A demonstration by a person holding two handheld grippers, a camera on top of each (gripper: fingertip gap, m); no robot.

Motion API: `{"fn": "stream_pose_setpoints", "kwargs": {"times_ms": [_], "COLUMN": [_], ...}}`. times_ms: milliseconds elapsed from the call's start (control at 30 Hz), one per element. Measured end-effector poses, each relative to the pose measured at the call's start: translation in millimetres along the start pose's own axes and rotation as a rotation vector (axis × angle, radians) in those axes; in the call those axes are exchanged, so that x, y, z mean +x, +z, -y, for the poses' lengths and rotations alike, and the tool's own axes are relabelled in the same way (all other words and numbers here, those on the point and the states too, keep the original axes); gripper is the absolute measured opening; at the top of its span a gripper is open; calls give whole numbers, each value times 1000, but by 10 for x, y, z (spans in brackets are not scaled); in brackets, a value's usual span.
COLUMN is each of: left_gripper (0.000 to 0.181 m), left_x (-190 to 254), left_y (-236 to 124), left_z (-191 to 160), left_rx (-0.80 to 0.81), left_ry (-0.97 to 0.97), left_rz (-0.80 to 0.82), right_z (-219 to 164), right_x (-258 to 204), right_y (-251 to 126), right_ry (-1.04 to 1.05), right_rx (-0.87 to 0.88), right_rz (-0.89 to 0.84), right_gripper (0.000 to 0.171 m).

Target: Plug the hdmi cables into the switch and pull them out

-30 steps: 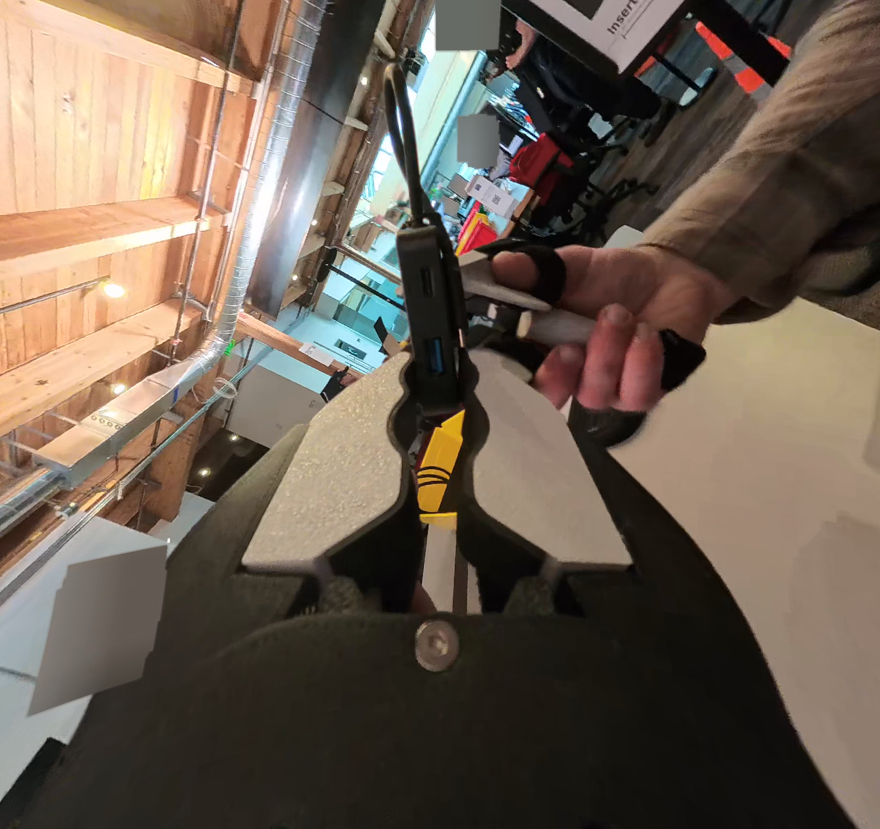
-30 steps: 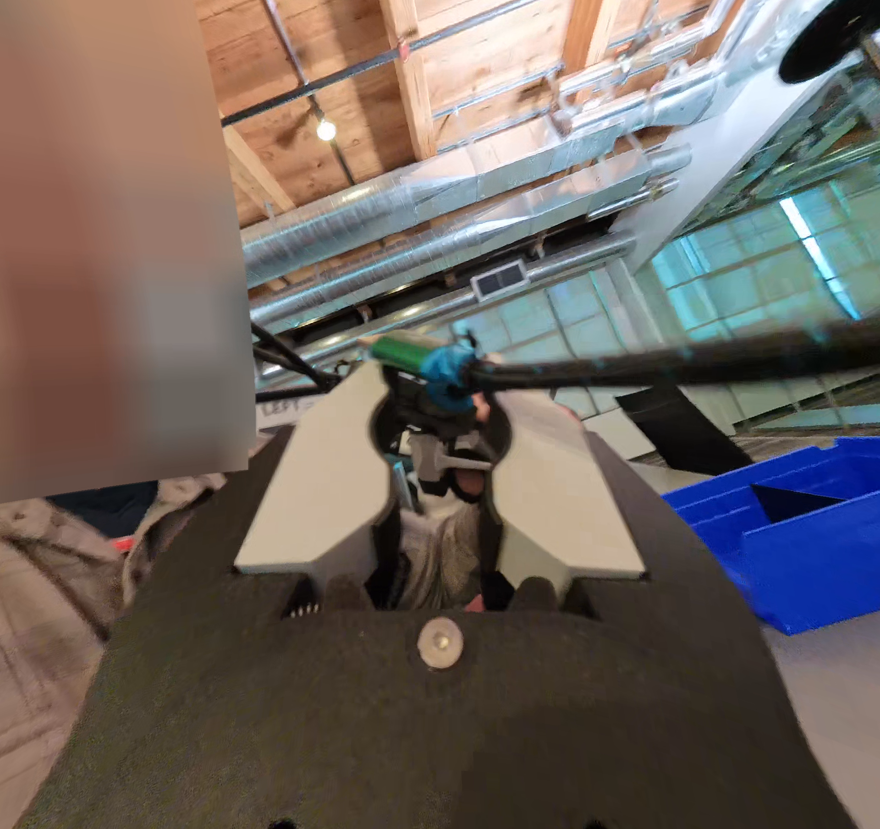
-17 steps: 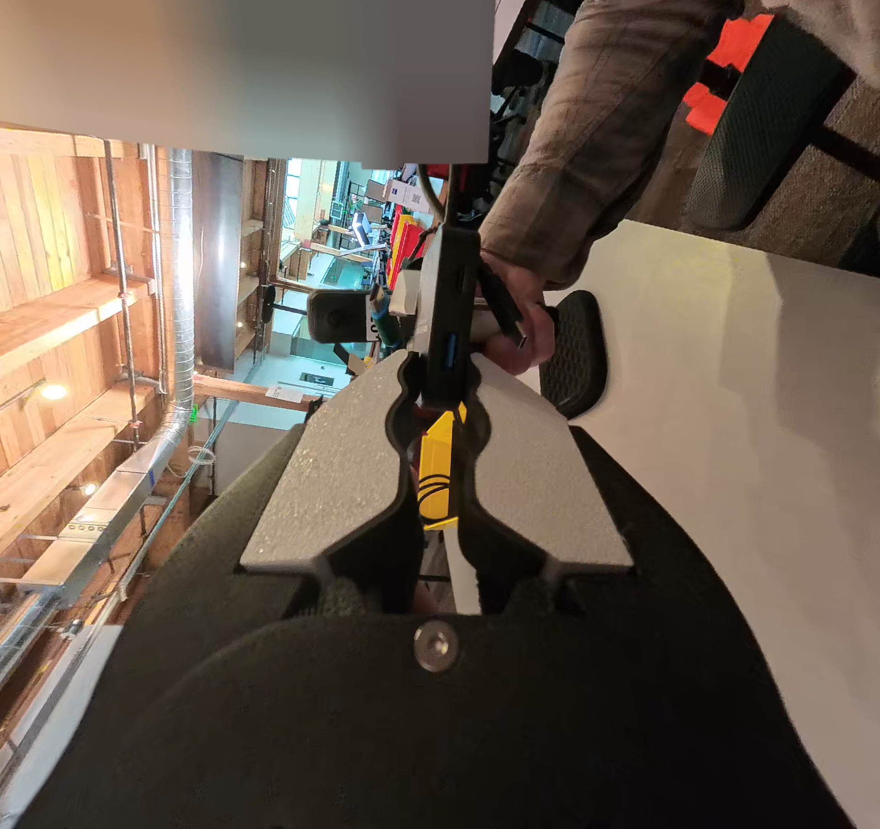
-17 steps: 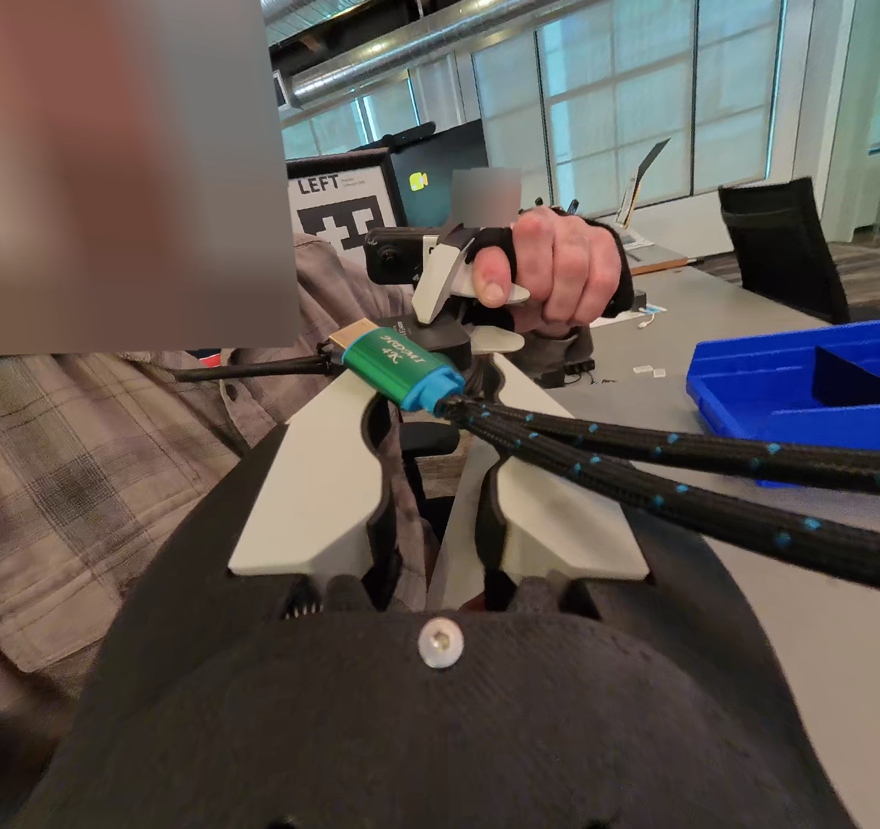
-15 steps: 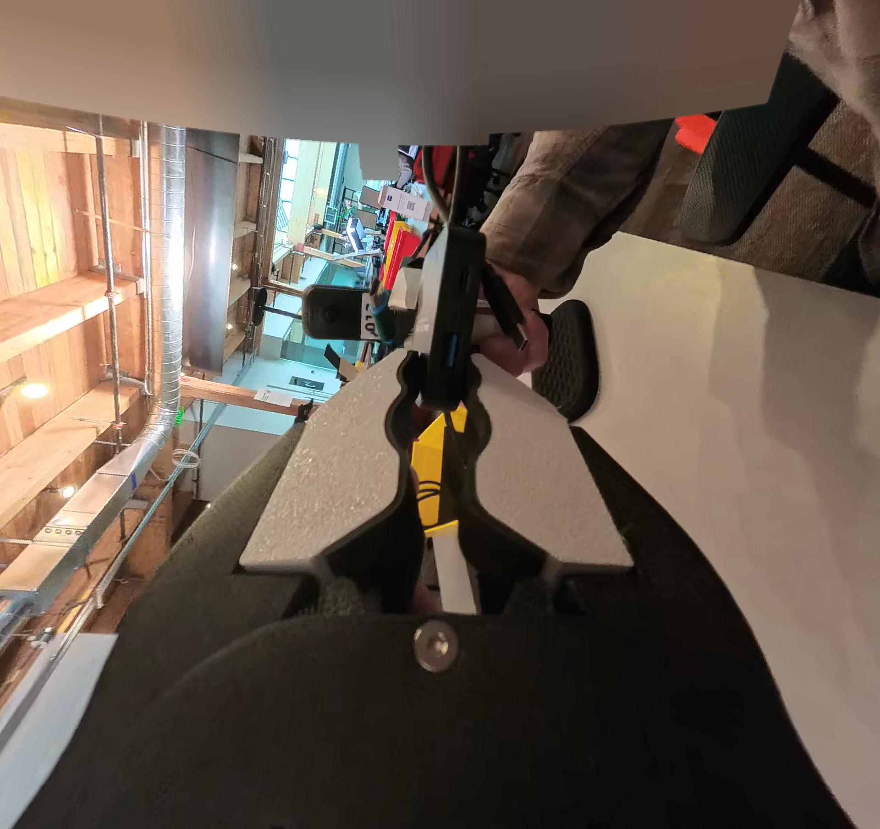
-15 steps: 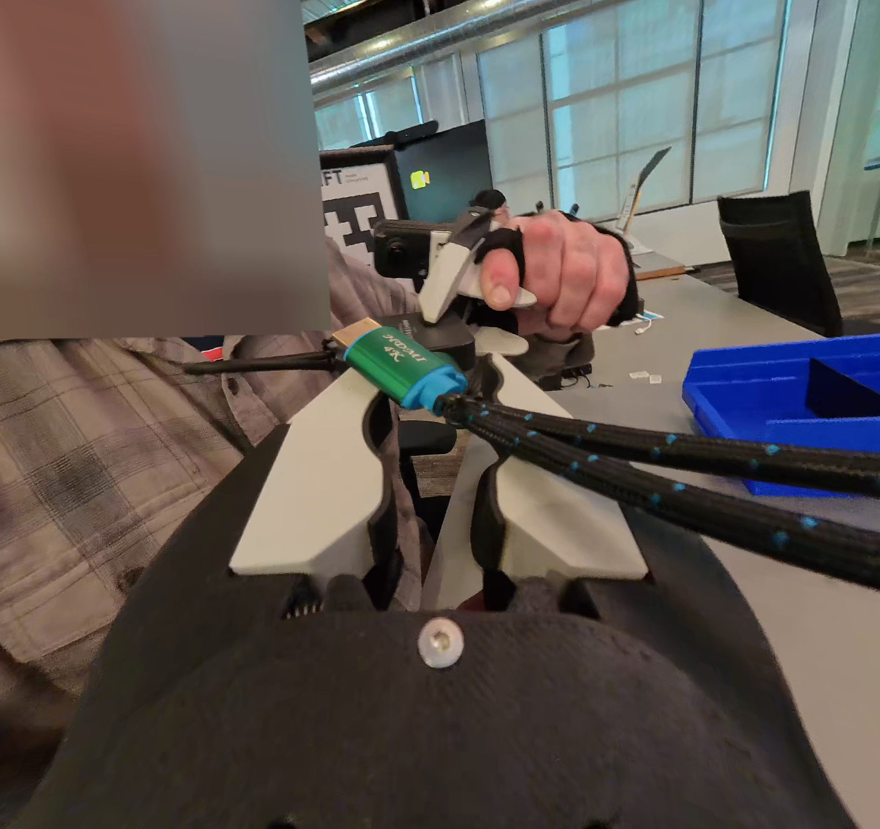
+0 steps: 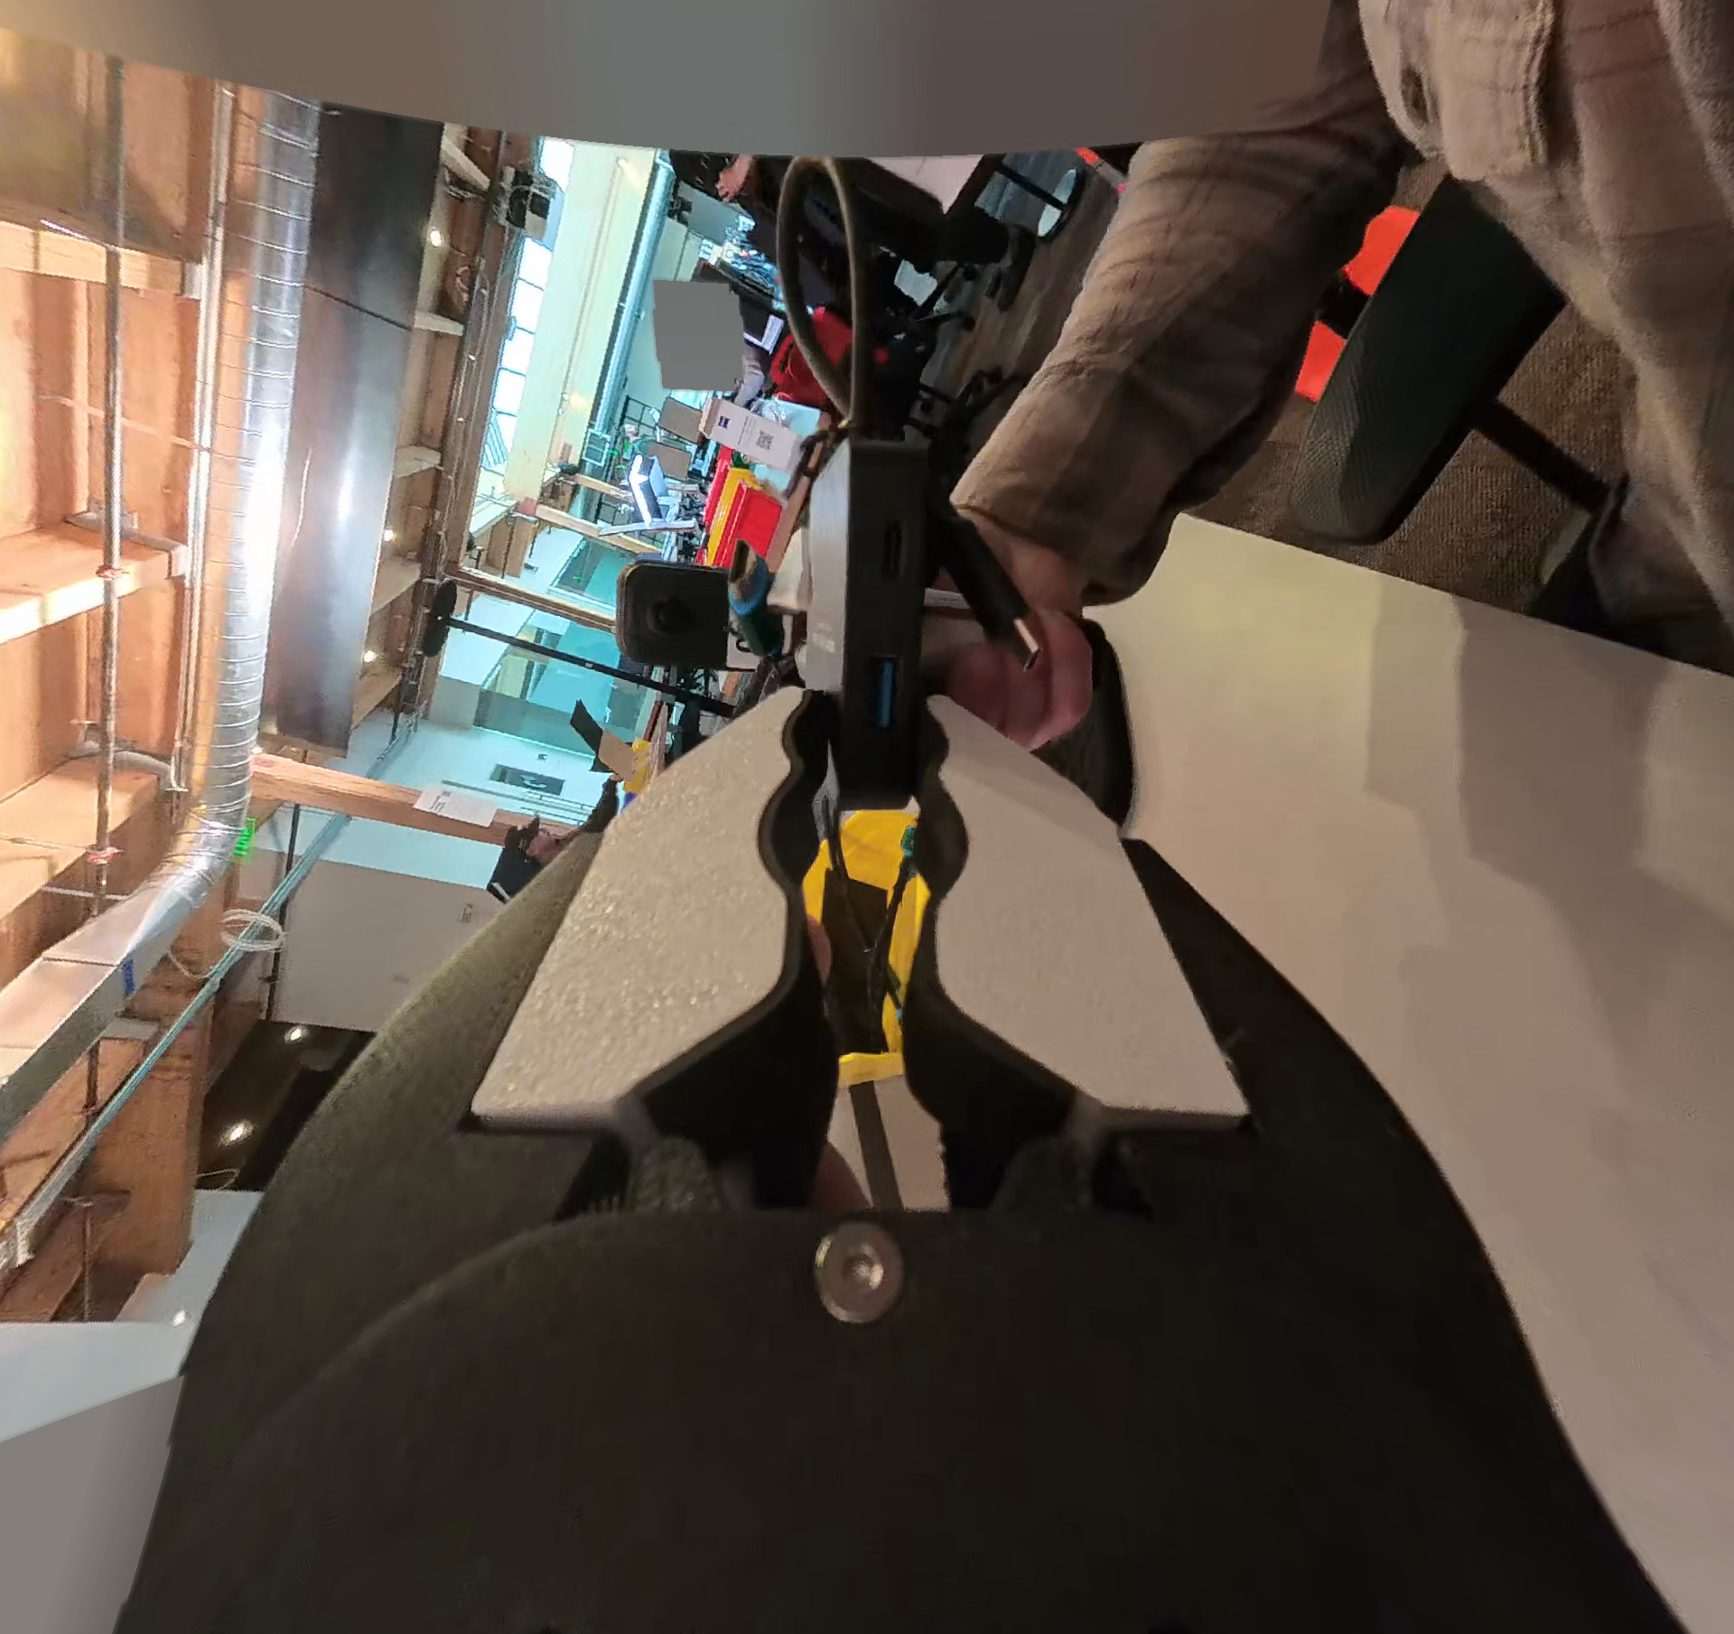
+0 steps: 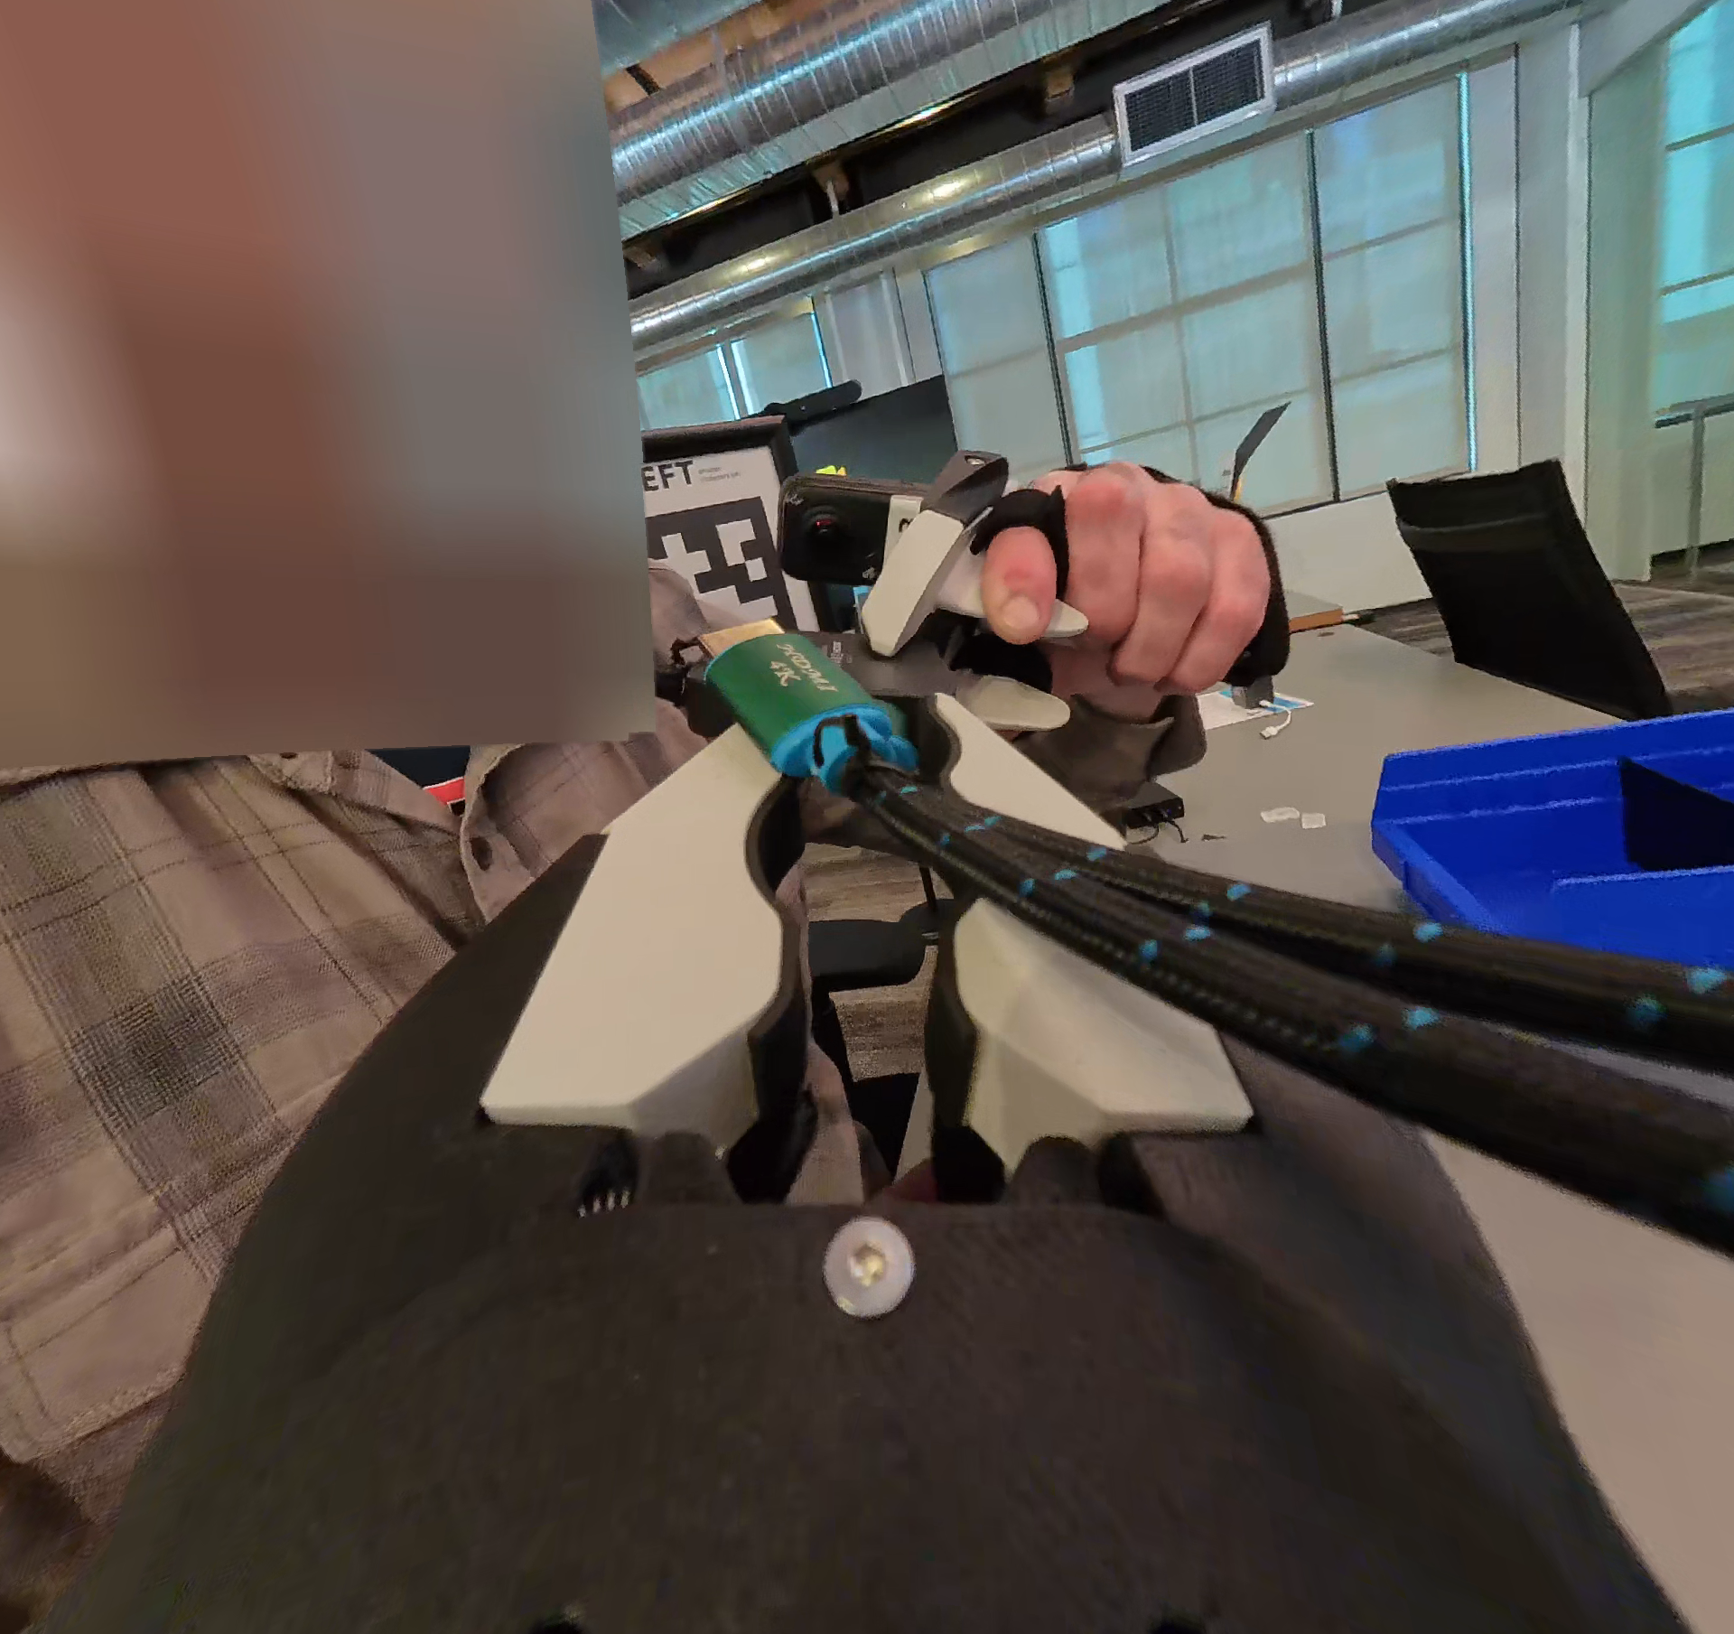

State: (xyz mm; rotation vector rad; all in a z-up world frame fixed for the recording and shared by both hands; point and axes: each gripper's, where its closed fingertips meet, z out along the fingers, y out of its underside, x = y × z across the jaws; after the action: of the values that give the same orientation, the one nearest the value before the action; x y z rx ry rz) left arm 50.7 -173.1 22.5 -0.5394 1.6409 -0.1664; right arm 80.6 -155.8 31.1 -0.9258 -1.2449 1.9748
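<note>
In the left wrist view my left gripper [image 7: 868, 749] is shut on the switch [image 7: 877, 613], a dark grey hub held in the air. Its short lead loops above and ends in a loose plug [image 7: 1009, 627]. In the right wrist view my right gripper [image 8: 849, 744] is shut on the green HDMI plug [image 8: 783, 683] at its blue collar. The gold tip is bare. The braided black cable [image 8: 1267, 951] trails right. The switch [image 8: 877, 662] and left gripper [image 8: 924, 580], in a hand, are just beyond the plug. The plug [image 7: 751, 594] sits beside the switch's left face, not inserted.
A blue bin [image 8: 1539, 824] stands on the grey table [image 8: 1332, 735] to the right. A black chair [image 8: 1520, 594] is behind it. A black-and-white marker board [image 8: 718, 547] and the person's plaid shirt [image 8: 235, 913] are close on the left. A yellow bin [image 7: 868, 894] shows between the left fingers. Some 4 cm of space lies between my two pairs of fingers.
Both grippers swung down from facing the ceiling. The right gripper brought the green plug close to the switch held in the left gripper.
</note>
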Motion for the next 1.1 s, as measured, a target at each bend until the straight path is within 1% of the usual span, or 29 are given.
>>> {"fn": "stream_pose_setpoints", "kwargs": {"times_ms": [133,267,467,533,567,667,733,767,833,900,967,1033,1100], "left_gripper": [16,17,21,29,35,65,79,81,90,95,101,102,104], "left_x": [30,20,-37,-56,-37,3,32,46,128,190,296,313,302], "left_y": [-13,-8,14,27,30,28,19,12,28,41,39,2,-35], "left_z": [-13,-139,-473,-590,-637,-754,-829,-829,-835,-829,-819,-804,-848], "left_rx": [-1,-2,-26,-43,-45,-54,-67,-52,-57,-61,-73,-54,-79], "left_ry": [-10,-78,-284,-358,-409,-578,-683,-727,-808,-837,-873,-912,-914], "left_rz": [-28,-20,67,103,96,81,60,48,-19,-68,-157,-202,-217], "right_z": [-68,-78,-19,-5,-20,-42,-59,-56,-74,-82,-90,-94,-126], "right_x": [-3,78,276,334,357,397,418,424,435,443,464,476,494], "right_y": [6,-36,-138,-171,-177,-181,-180,-179,-170,-163,-170,-186,-193], "right_ry": [2,-46,-162,-209,-241,-318,-367,-379,-404,-409,-425,-438,-462], "right_rx": [-30,21,75,69,46,-1,-34,-39,-56,-51,-51,-55,-85], "right_rz": [-20,-84,-243,-290,-311,-354,-379,-385,-392,-392,-406,-417,-432], "right_gripper": [18,19,18,18,18,18,18,18,19,18,18,18,18]}}
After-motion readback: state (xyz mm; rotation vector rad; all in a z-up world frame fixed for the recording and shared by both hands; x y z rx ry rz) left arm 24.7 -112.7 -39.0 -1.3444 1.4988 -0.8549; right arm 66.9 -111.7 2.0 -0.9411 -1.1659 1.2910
